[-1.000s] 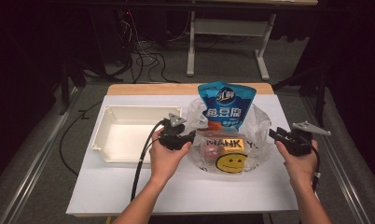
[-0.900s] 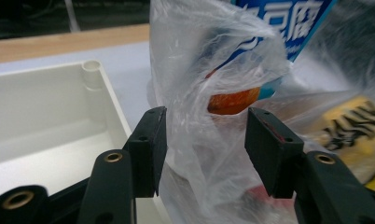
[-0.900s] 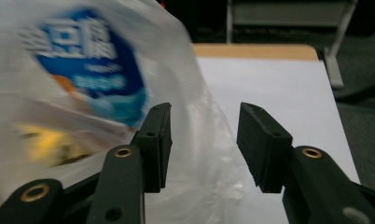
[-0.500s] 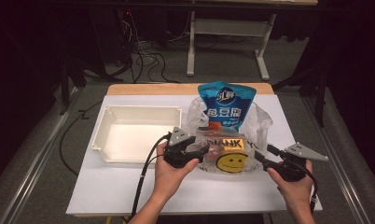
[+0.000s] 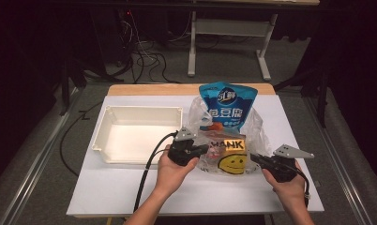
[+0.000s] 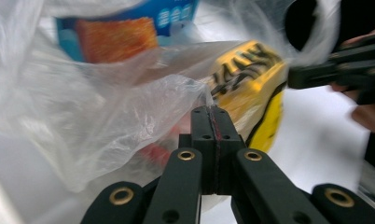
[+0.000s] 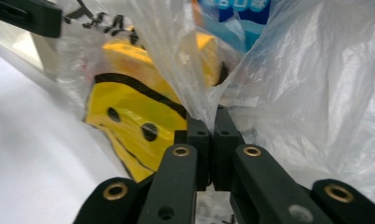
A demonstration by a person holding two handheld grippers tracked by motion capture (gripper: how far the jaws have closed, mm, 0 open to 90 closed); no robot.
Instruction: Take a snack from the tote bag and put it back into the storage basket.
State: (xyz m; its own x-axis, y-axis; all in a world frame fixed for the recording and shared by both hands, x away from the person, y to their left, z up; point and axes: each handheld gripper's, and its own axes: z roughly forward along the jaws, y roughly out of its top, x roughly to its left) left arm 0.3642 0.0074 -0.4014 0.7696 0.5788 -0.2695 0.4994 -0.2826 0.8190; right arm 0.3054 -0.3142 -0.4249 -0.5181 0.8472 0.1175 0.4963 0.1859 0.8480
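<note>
On the white table top [image 5: 130,192] at the frame's lower centre, the left gripper [image 5: 201,151] and right gripper [image 5: 256,159], both lower than earlier, have just closed onto the clear plastic bag [image 5: 252,129] of snacks, before grey floor [image 5: 154,70] and dark room.

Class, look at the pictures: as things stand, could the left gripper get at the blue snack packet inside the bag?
Probably not: the left gripper is shut on the plastic bag, whose film covers the blue packet.
</note>
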